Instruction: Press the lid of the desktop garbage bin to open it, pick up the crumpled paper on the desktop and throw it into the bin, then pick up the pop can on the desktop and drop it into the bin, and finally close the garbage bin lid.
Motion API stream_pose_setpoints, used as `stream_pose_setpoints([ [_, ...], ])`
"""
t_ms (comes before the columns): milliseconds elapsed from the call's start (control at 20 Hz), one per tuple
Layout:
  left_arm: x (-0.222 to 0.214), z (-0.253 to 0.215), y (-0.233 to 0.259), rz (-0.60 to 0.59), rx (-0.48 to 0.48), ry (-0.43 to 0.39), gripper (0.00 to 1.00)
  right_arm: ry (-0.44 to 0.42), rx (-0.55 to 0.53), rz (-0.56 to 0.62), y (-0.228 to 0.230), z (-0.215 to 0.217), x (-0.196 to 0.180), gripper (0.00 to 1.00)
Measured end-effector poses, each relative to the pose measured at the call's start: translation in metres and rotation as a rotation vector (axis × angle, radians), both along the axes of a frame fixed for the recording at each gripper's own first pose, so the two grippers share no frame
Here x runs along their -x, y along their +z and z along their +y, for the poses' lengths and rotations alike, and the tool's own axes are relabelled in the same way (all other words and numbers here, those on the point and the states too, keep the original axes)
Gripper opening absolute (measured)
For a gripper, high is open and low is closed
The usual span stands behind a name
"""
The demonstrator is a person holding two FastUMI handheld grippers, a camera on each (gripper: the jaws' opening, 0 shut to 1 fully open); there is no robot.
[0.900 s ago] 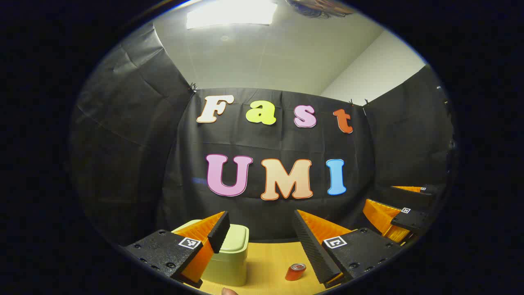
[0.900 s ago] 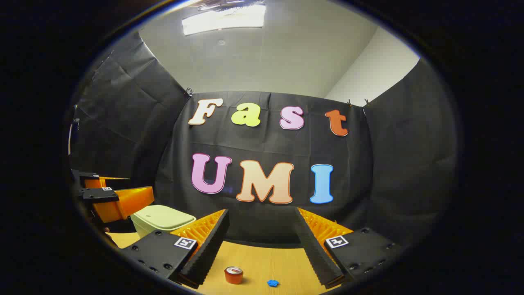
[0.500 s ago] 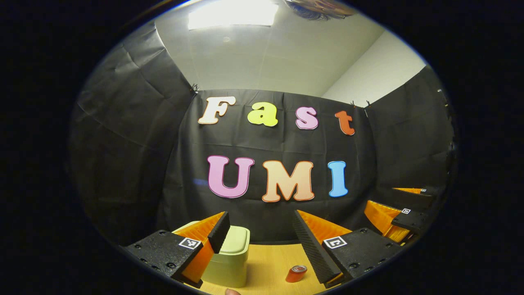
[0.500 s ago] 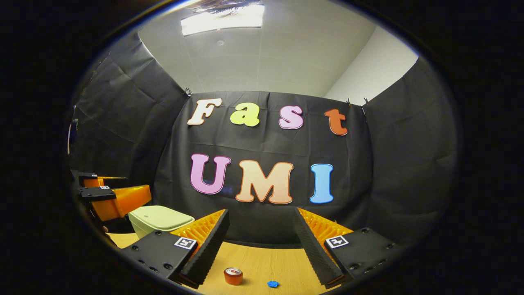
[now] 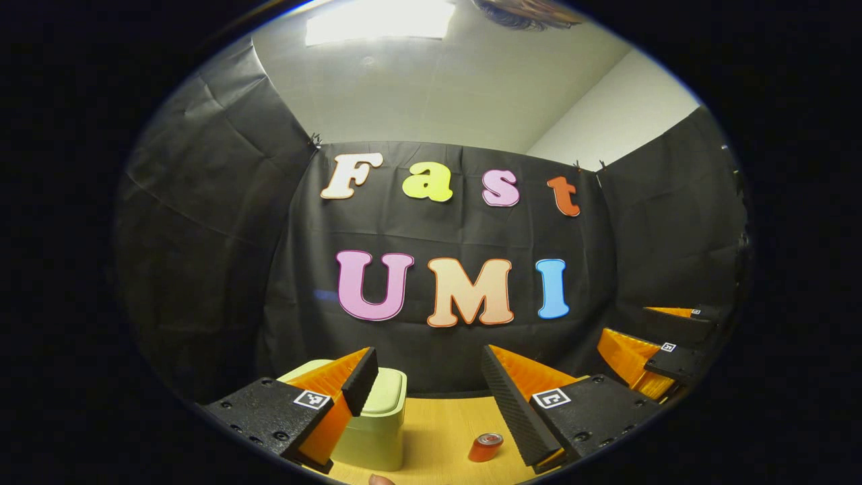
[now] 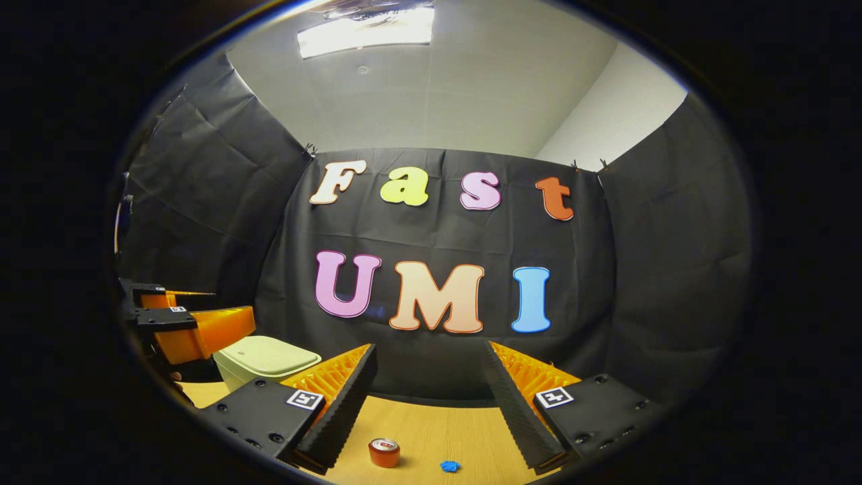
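Note:
The pale green bin point(image 5: 377, 431) stands on the wooden desk point(image 5: 438, 431) with its lid point(image 5: 389, 394) down, partly behind my left finger. An orange-red pop can point(image 5: 486, 446) lies on its side to the right of it. My left gripper point(image 5: 429, 360) is open and held above the desk, with nothing between its fingers. In the right gripper view the bin point(image 6: 266, 360) is at the left, and the can point(image 6: 384, 453) and a small blue crumpled paper point(image 6: 449, 465) lie low in the middle. My right gripper point(image 6: 429, 353) is open and holds nothing.
The right gripper point(image 5: 623, 322) shows at the right edge of the left gripper view. The left gripper point(image 6: 232, 303) hangs beside the bin in the right gripper view. A fingertip point(image 5: 377, 479) shows at the bottom edge. Black cloth walls close in the desk at the back and sides.
Both views wobble slightly up and down. The bin, can and paper stay where they were, and both grippers stay open.

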State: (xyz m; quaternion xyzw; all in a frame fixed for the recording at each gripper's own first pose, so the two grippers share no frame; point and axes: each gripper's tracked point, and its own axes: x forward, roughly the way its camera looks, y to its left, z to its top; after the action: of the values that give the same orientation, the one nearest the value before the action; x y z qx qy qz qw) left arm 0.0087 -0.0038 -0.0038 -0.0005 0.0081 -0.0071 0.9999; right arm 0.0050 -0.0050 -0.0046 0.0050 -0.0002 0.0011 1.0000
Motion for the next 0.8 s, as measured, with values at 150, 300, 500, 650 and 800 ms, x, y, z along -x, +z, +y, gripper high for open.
stream_pose_setpoints([
  [150,0.001,0.0,0.0,-0.001,-0.002,0.003,0.93,0.0,0.001,-0.005,0.0,0.0,0.001,0.98],
  [300,-0.001,0.001,-0.002,0.003,0.001,0.003,0.92,0.002,0.001,-0.004,0.0,0.001,0.002,0.98],
  [500,-0.002,0.003,-0.004,0.012,0.001,0.001,0.92,0.005,-0.008,0.009,-0.003,0.001,0.0,0.98],
  [650,-0.005,0.007,-0.007,0.022,-0.003,0.007,0.92,0.005,-0.003,0.005,-0.003,0.001,-0.001,0.98],
  [800,-0.01,0.017,-0.007,0.024,-0.014,0.017,0.92,0.016,-0.01,0.019,-0.009,0.005,-0.003,0.98],
])
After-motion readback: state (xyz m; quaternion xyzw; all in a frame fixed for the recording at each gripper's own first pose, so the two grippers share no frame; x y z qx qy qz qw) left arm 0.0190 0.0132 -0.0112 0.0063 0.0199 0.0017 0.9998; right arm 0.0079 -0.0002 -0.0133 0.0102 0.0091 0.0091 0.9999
